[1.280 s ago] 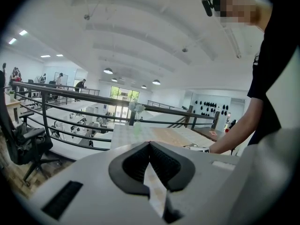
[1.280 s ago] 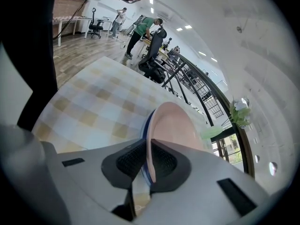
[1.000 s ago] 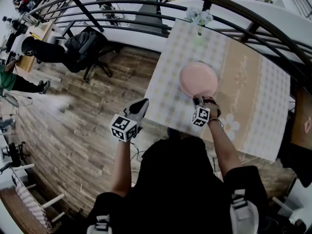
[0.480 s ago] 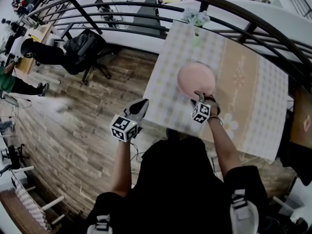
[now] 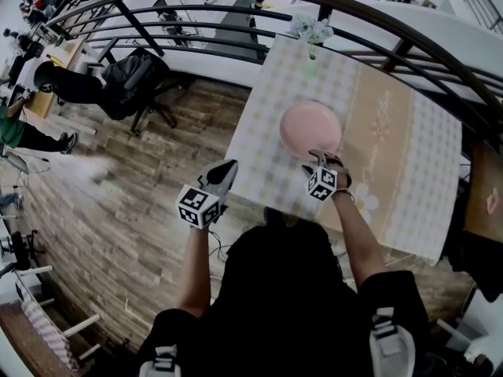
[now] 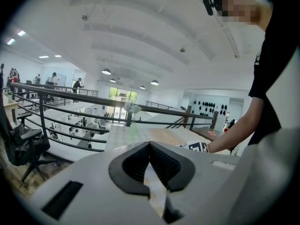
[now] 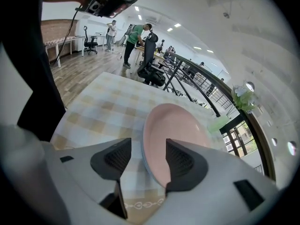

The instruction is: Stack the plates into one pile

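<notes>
1. The pale pink round plate [image 5: 310,128] lies on the left half of the checked-cloth table [image 5: 409,148], about midway between its near and far edges. In the right gripper view a paler rim shows under its near edge, so it seems to rest on another plate. No loose plate shows elsewhere on the cloth.

2. The right gripper [image 5: 317,159] sits at the plate's near rim and points down and away from the person. Its jaws have just been opening and now stand wide apart. The rim is in the gap between them, but neither pad presses on it: the plate is released.

3. The relation that matters: from the right gripper [image 7: 145,156] the plate [image 7: 176,130] lies straight ahead. One pad hangs over its upper face and the other stands outside the rim. Being round, the plate has no long axis to line up with.

4. My judgement: the next move is to draw back toward the table's near edge, along the line the gripper points. A sideways pull could catch the rim and shift the pile.

5. The left gripper [image 5: 224,173] hangs off the table's left edge, over the wooden floor, much farther from the plate. Its own view shows the left gripper [image 6: 150,146] clenched on nothing, with the pads meeting.
</notes>
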Motion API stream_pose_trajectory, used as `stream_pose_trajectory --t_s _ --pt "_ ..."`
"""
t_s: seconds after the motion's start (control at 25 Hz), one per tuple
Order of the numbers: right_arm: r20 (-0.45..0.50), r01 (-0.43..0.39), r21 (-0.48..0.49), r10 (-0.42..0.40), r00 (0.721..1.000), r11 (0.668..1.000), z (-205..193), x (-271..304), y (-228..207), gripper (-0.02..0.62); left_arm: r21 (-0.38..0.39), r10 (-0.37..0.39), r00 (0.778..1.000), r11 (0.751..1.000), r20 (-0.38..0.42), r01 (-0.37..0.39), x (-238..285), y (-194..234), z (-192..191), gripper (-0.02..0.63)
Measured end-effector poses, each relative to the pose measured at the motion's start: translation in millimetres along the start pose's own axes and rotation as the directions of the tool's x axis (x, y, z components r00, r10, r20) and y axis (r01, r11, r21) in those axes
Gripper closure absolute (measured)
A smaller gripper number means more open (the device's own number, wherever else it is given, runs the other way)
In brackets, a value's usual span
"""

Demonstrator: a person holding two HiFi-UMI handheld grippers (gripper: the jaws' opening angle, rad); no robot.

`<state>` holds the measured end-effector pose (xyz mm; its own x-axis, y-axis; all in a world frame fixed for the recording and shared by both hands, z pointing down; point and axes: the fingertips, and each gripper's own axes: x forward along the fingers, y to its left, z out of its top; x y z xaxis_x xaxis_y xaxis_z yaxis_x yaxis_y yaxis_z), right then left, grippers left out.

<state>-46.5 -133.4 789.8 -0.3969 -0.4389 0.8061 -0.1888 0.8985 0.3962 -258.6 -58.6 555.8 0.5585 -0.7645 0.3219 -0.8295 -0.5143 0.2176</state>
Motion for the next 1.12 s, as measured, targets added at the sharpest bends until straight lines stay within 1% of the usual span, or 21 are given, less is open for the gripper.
stream_pose_trajectory --t_s 0.12,0.24,0.4,0.48,0.52,0.64,0.72,0.8,0.92,1.0,1.12 --pt "0.006 -0.024 0.016 0.023 1.000 1.000 -3 -7 2 0.376 -0.005 -0.004 1.000 1.000 0.013 0.004 5 -11 6 0.604" --pt "0.017 -0.023 0.024 0.023 1.000 0.999 -8 -18 0 0.413 0.000 -0.005 1.000 1.000 0.015 0.005 11 -22 7 0.604" --pt "0.032 -0.021 0.026 0.020 0.999 0.999 -20 -32 -5 0.538 0.005 -0.002 1.000 1.000 0.006 0.002 21 -33 6 0.604" --pt "0.036 -0.028 0.046 0.026 0.999 0.999 -24 -39 -6 0.586 0.007 -0.005 1.000 1.000 0.004 0.005 24 -41 8 0.604" --pt "0.038 -0.037 0.056 0.035 0.999 0.998 -26 -44 -5 0.595 0.010 -0.006 1.000 1.000 0.003 0.006 25 -44 9 0.604" --pt "0.052 -0.065 0.078 0.061 0.997 0.995 -28 -57 -2 0.597 0.010 -0.008 1.000 1.000 0.002 0.008 31 -54 9 0.604" --pt "0.077 -0.069 0.095 0.062 0.995 0.993 -26 -67 -3 0.597 0.008 -0.010 1.000 1.000 0.001 0.010 37 -61 9 0.604" --pt "0.116 -0.052 0.118 0.038 0.992 0.992 -20 -80 -8 0.598 0.006 -0.017 1.000 1.000 -0.002 0.017 43 -68 11 0.604" --pt "0.174 -0.006 0.181 -0.026 0.984 0.983 -14 -101 -25 0.597 0.013 -0.029 1.000 0.999 -0.006 0.029 55 -81 14 0.604" --pt "0.195 -0.003 0.228 -0.042 0.980 0.974 -19 -114 -31 0.597 0.020 -0.036 0.999 0.999 -0.013 0.036 63 -92 15 0.604" --pt "0.215 -0.020 0.269 -0.040 0.976 0.963 -34 -130 -34 0.598 0.022 -0.045 0.999 0.999 -0.023 0.045 74 -108 13 0.604"
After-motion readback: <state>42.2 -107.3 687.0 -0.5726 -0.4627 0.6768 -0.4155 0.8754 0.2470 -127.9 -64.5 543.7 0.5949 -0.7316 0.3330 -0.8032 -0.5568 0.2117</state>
